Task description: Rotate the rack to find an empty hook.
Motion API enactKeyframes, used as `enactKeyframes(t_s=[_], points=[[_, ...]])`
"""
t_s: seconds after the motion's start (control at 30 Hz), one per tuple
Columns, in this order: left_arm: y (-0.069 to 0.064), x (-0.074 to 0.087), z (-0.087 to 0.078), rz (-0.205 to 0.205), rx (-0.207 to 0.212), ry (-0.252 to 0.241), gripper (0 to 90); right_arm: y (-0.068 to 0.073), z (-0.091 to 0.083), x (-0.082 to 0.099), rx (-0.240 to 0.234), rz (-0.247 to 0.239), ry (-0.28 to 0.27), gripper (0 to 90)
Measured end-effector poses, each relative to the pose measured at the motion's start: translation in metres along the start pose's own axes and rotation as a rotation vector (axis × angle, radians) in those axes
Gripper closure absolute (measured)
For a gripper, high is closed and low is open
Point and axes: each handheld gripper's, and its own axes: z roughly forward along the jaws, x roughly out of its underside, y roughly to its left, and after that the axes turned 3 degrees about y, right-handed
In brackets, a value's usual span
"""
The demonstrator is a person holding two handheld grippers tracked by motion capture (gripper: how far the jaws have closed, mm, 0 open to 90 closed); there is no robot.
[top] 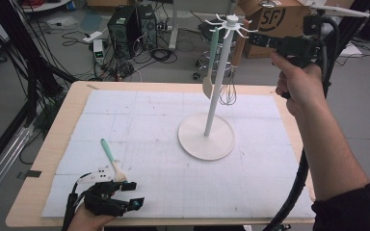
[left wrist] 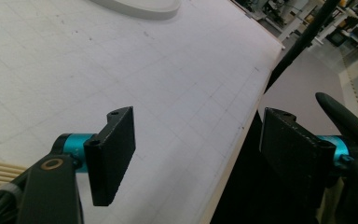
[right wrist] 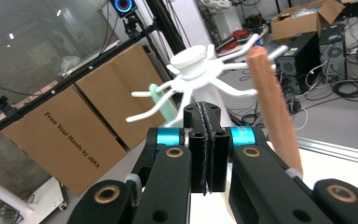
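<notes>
Your left gripper [top: 125, 195] sits low at the near left corner of the desk [top: 53, 144], its jaws standing well apart with nothing between them; in the left gripper view they frame bare white gridded mat [left wrist: 168, 93] and the desk's near edge. Just beyond that gripper, a small brush [top: 112, 161] with a mint-green handle lies flat on the mat, its pale head pointing toward the gripper and close beside it; whether they touch cannot be told.

Toward the middle, the white utensil stand [top: 219, 77] rises upright from its round base [top: 206, 137] on the mat. A mint-handled spatula [top: 211, 62] hangs from one of the hooks at its top, and a wire whisk [top: 228, 89] hangs just right of the pole.

At the right, your right hand [top: 296, 82] holds the right gripper [top: 257, 39] high, level with the stand's crown and pointing at it. In the right gripper view [right wrist: 207, 116] its jaws are pressed together with nothing between them, aimed at the hooks [right wrist: 168, 88], and a brown wooden handle [right wrist: 272, 102] stands just beside them on the right.
</notes>
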Motion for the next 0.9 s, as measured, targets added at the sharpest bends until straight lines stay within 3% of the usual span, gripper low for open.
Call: enactKeyframes(t_s=[0.5, 0.9], points=[[0.001, 0.0, -0.002, 0.004, -0.046, 0.008, 17.4, 0.02, 0.013, 0.002, -0.032, -0.039, 0.029, 89.9], [0.002, 0.0, -0.004, 0.002, -0.043, 0.002, 16.7, 0.033, 0.027, 0.003, -0.044, -0.065, 0.056, 89.9]])
